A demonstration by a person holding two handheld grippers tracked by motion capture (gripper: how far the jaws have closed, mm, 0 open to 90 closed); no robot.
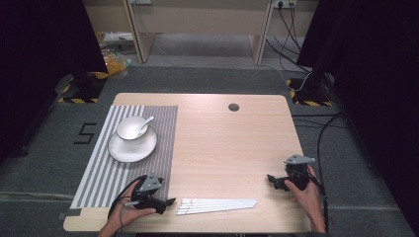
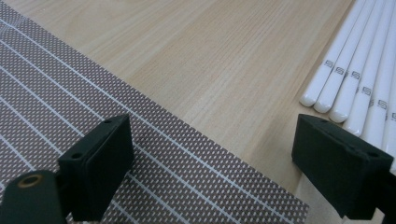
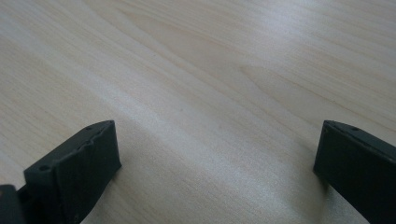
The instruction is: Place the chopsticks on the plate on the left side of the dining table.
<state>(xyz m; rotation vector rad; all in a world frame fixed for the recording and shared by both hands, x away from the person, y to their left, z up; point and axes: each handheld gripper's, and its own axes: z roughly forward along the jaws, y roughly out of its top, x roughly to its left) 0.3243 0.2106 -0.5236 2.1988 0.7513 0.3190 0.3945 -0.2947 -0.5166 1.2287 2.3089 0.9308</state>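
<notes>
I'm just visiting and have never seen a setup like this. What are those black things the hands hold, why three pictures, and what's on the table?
A person holds a hand-held two-jaw tool in each hand: the left gripper and the right gripper. One picture looks down from above; the other two come from small cameras riding on each gripper, looking along its black jaws.

On the light wooden table lie a grey striped placemat, a white round plate carrying a white bowl with a white spoon, and a row of white chopsticks near the front edge. Both grippers stand open and hold nothing.

"5" on floor [image 1: 87, 133], small logos on chopsticks [image 2: 362, 70]
</notes>
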